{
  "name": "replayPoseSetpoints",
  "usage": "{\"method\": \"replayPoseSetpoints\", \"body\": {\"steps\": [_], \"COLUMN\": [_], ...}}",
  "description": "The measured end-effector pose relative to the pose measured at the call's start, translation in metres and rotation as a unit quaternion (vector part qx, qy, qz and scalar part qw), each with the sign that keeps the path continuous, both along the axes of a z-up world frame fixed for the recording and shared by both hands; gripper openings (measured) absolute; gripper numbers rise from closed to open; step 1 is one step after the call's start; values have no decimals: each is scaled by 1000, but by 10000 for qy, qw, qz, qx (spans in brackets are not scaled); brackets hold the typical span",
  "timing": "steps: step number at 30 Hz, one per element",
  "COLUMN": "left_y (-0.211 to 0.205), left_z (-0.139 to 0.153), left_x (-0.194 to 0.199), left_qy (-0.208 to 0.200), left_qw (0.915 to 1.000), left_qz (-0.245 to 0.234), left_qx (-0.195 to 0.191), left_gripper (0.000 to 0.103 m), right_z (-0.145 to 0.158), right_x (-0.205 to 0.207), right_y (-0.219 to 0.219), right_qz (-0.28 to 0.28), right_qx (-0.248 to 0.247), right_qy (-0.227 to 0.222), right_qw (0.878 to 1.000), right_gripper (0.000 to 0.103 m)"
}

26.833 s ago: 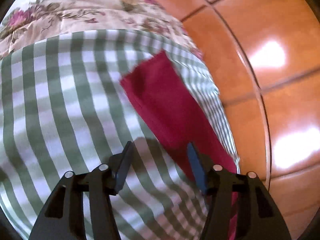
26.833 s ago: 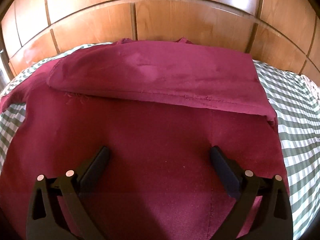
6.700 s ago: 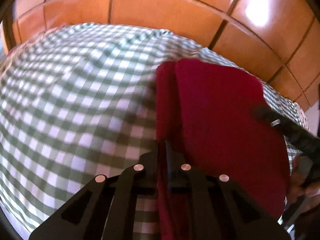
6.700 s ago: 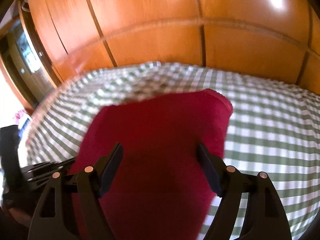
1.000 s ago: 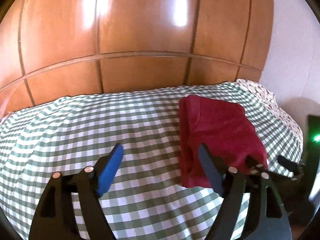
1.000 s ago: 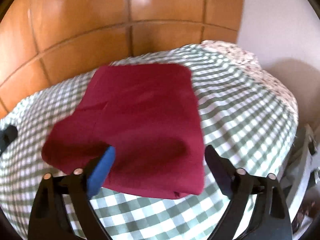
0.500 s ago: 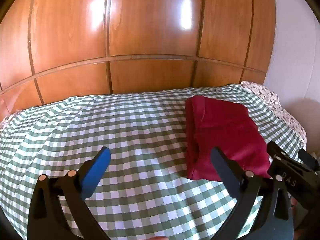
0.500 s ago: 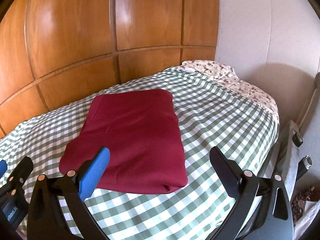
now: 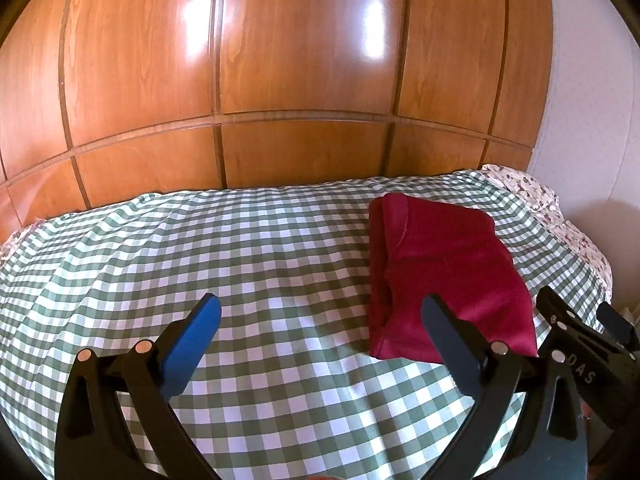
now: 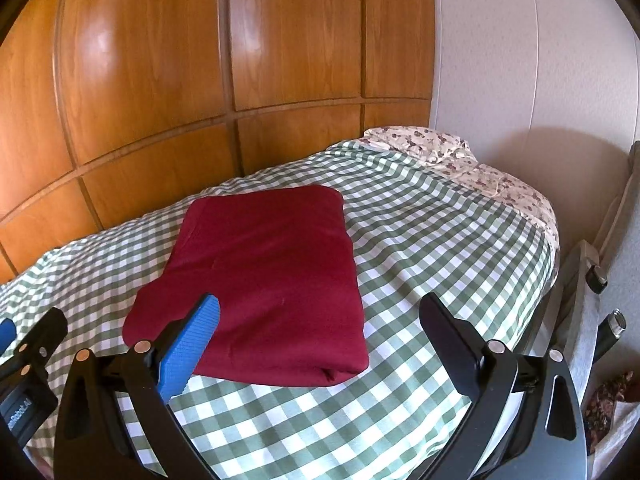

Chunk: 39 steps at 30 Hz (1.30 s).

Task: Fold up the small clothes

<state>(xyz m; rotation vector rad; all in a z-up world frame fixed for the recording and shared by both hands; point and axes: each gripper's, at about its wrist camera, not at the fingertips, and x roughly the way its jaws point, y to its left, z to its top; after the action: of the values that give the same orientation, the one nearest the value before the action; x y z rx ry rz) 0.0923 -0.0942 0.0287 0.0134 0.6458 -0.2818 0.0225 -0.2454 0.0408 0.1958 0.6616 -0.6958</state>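
Observation:
A dark red garment [image 9: 448, 280] [image 10: 268, 280] lies folded into a flat rectangle on the green-and-white checked bedcover [image 9: 240, 260] [image 10: 420, 232]. My left gripper [image 9: 320, 312] hovers open over the cover, to the left of the garment, with nothing between its fingers. My right gripper [image 10: 320, 312] is held open just in front of the garment's near edge, clear of the cloth. Each wrist view catches the other gripper at its edge: the right gripper [image 9: 580, 344] beside the garment, the left gripper [image 10: 28, 356] at far left.
A tall wooden panelled wall [image 9: 300, 80] rises behind the bed. A floral pillow [image 10: 448, 152] lies at the bed's right end, against a white wall [image 10: 520, 60]. Grey tubular gear [image 10: 600, 300] stands in the gap right of the bed.
Both grippers have opened wider and drawn back from the folded garment. The right one rose, so the whole garment and the bed's right end now show.

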Motion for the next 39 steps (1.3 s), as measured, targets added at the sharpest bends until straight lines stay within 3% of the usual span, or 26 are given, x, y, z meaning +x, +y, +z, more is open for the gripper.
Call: {"method": "replayPoseSetpoints", "body": {"steps": [39], "left_y": [-5], "left_z": [0], "left_x": [0], "left_qy": [-1], "left_qw": [9999], "left_qz": [-34], "left_qx": [146], "left_gripper": [100], "right_z": [-16], "right_x": [3], "right_y": [-2], "right_qz": [72], "right_qx": [211], "right_qy": [74], "right_qw": [9997], "right_gripper": [99]}}
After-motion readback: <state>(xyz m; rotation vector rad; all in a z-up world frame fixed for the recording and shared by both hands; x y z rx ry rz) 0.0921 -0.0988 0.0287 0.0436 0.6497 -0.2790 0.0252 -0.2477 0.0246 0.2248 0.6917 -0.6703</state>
